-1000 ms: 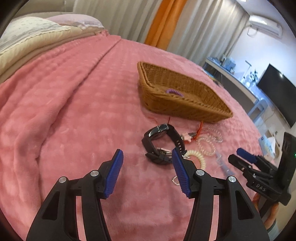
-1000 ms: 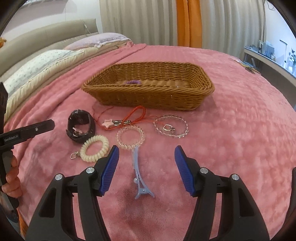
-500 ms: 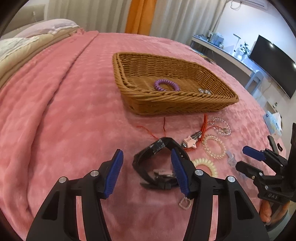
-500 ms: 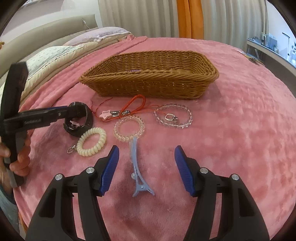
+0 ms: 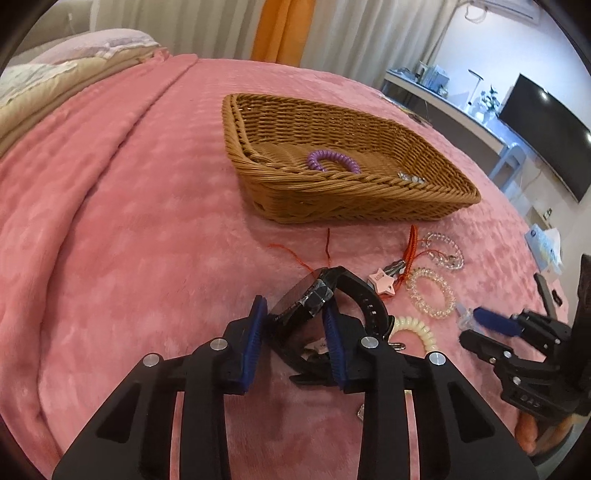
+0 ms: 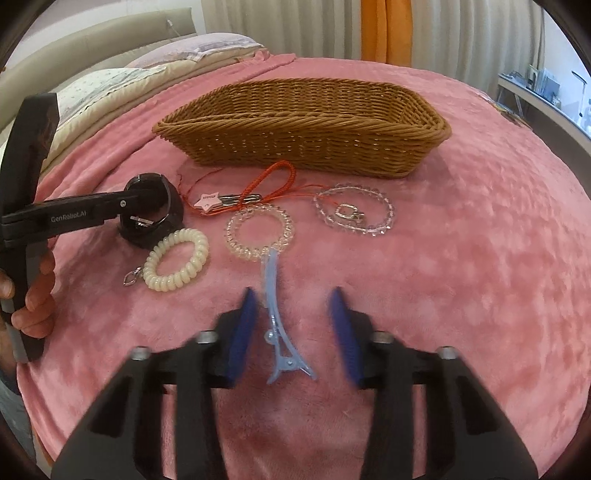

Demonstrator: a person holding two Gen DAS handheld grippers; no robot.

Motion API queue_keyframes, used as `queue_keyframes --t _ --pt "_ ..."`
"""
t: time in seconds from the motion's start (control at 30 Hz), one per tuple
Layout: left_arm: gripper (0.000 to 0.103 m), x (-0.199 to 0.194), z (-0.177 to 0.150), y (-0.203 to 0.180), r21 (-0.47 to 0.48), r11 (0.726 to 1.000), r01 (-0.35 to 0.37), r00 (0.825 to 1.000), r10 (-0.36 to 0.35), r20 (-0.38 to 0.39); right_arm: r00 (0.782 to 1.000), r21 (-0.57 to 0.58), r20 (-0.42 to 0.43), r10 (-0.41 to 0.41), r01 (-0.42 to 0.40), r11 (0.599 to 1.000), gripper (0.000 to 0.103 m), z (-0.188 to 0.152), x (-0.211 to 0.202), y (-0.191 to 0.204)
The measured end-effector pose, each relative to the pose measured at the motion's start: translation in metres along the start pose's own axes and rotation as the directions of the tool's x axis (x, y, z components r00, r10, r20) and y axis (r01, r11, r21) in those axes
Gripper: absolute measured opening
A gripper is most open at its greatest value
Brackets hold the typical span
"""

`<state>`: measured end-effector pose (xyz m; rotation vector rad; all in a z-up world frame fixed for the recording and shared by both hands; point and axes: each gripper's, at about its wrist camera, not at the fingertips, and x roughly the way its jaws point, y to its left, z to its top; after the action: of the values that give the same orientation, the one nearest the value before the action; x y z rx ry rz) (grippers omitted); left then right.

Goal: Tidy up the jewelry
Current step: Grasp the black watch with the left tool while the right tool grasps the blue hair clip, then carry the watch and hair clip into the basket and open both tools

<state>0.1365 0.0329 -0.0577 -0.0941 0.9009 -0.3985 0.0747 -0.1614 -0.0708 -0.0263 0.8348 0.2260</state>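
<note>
A black watch lies on the pink blanket, and my left gripper is closing on it, both blue pads against its case. In the right wrist view my right gripper is closing, blurred, around a light blue hair clip. The clip lies nearer the left pad and neither pad touches it. Beyond it lie a cream coil tie, a clear coil tie, a bead bracelet and a red cord with a pink star. The wicker basket holds a purple coil tie.
Pillows lie at the bed's far left. A desk and a dark screen stand past the bed's right edge. A person's hand holds the left gripper's handle. Curtains hang behind the bed.
My left gripper moved forward over the watch and its jaws narrowed onto it. The right gripper's jaws have narrowed around the hair clip while that hand stayed in place.
</note>
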Motion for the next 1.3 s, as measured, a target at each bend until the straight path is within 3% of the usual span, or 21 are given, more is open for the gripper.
queue_keyframes --t 0.1,0.47,0.73,1.03,1.3 --pt "0.028 -0.009 -0.004 0.003 -0.039 0.999 0.02 1.0 -0.019 0.024 1.0 -0.041 0.011 -0.009 0.009 0.999 0.01 -0.003 -0.002 0.008" --pt "0.025 -0.049 -0.011 -0.004 -0.119 0.986 0.121 0.989 -0.109 0.099 0.996 -0.012 0.082 0.03 -0.029 1.0 0.009 -0.003 -0.022 0.003" --pt "0.025 -0.08 -0.007 -0.028 -0.09 0.988 0.125 0.984 -0.112 0.137 0.984 -0.023 0.172 0.037 -0.034 0.999 0.009 0.005 -0.058 0.004" --pt "0.025 -0.109 0.017 -0.049 -0.061 0.988 0.144 0.968 -0.128 0.218 0.961 -0.035 0.276 0.032 -0.023 0.999 0.009 0.045 -0.097 -0.003" --pt "0.025 -0.104 0.072 -0.06 -0.041 0.992 0.117 0.958 -0.102 0.269 0.942 -0.069 0.336 0.025 -0.002 0.998 0.009 0.119 -0.101 -0.018"
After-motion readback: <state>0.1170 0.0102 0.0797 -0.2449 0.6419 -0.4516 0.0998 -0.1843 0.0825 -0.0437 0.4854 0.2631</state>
